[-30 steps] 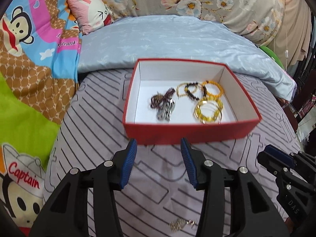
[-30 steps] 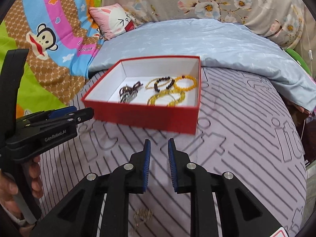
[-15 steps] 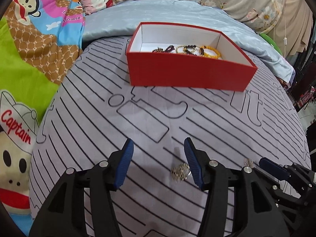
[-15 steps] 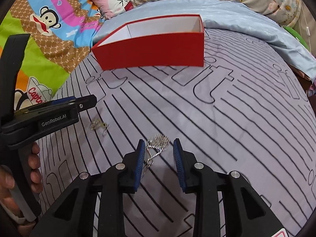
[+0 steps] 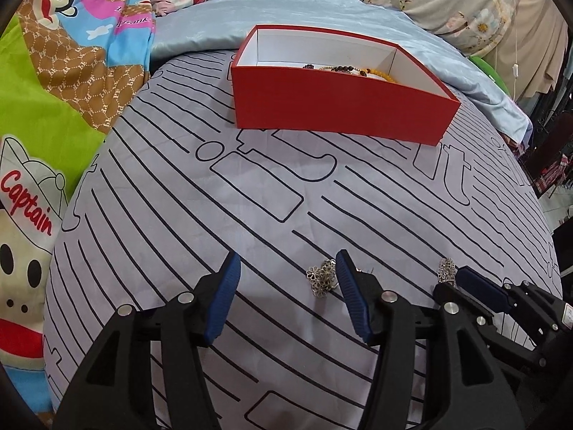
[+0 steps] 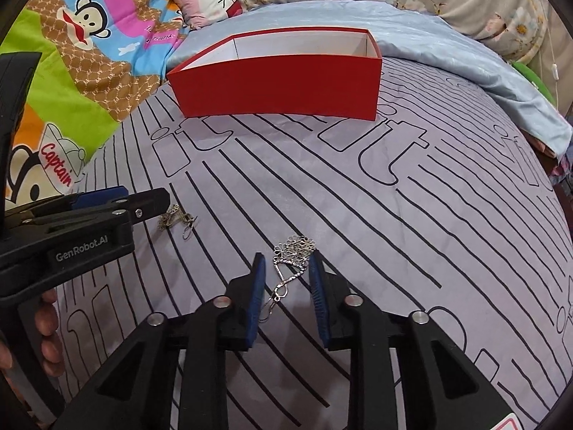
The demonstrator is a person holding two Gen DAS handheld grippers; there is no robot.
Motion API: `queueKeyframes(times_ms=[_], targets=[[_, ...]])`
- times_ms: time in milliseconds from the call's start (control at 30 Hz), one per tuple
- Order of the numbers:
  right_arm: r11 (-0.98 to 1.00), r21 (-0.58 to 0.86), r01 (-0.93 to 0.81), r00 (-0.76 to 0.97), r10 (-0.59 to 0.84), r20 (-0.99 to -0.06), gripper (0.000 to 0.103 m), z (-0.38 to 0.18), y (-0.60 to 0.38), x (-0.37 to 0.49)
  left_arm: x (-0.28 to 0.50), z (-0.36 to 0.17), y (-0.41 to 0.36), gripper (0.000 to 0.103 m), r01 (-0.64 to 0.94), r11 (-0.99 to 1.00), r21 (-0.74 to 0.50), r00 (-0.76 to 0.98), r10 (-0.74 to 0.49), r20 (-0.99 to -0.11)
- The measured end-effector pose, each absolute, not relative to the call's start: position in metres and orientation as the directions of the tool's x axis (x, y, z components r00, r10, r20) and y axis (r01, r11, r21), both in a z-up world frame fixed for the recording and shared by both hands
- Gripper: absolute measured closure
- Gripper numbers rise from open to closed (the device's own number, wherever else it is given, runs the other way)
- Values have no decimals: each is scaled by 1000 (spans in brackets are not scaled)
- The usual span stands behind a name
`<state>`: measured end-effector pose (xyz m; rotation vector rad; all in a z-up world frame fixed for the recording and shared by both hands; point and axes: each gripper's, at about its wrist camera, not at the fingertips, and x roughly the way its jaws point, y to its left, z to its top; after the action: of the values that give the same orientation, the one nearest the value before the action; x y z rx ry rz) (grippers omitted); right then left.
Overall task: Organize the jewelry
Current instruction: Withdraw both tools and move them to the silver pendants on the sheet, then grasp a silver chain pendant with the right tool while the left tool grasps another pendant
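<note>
Left gripper [image 5: 286, 276]: lower centre of the left wrist view; jaws wide apart, nothing between the pads; low over the bedspread. Also seen at the left edge of the right wrist view [image 6: 143, 204], held by a hand [image 6: 46, 337].
Right gripper [image 6: 286, 276]: lower centre of the right wrist view; jaws apart, standing on either side of the silver necklace, not clamped on it. Its tip shows at the lower right of the left wrist view [image 5: 462, 279].
Silver earring [image 5: 322, 279]: flower-patterned piece on the bedspread, just beside the inner face of the left gripper's right-hand finger; whether it touches is unclear. In the right wrist view it lies centre left [image 6: 175, 216], near the left gripper's tip.
Silver necklace [image 6: 293, 251]: flower cluster lying at the right gripper's fingertips, chain trailing back between the fingers.
Red box [image 5: 340, 107]: open, white inside, upper centre of both views [image 6: 279, 86]; well apart from both grippers.
Beaded bracelets [image 5: 347, 68]: dark and amber beads just visible above the box's near wall in the left wrist view.
Bedspread [image 5: 250, 197]: lilac-grey with black line pattern; carries the box and loose jewelry.
Cartoon blanket [image 5: 53, 71]: left of frame, monkey print.
Pale blue quilt [image 6: 447, 46]: behind the box.
</note>
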<state>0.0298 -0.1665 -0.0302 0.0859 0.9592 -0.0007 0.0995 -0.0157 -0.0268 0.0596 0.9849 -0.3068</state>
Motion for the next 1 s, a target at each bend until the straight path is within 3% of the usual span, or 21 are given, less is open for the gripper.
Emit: queueKeyframes(times_ms=[533,733,900,1000], targets=[[993,106,58,579,53,-814,88,-25,-182,26,90,-32,-30,51,331,939,-91,494,-254,-832],[991,119,57,580,64,-812,88,-25,-183,25,86,-36,-36,66,349,933,-83,493,-259,-831],[990,128,56,579,72,-812,88,-25,-184,25,87,-36,-36,88,351,931,-99,492,-274,-826],[990,131,57,579,74,-812,88,-24,-183,24,87,-36,-36,90,358,927,-109,488,-285,-825]])
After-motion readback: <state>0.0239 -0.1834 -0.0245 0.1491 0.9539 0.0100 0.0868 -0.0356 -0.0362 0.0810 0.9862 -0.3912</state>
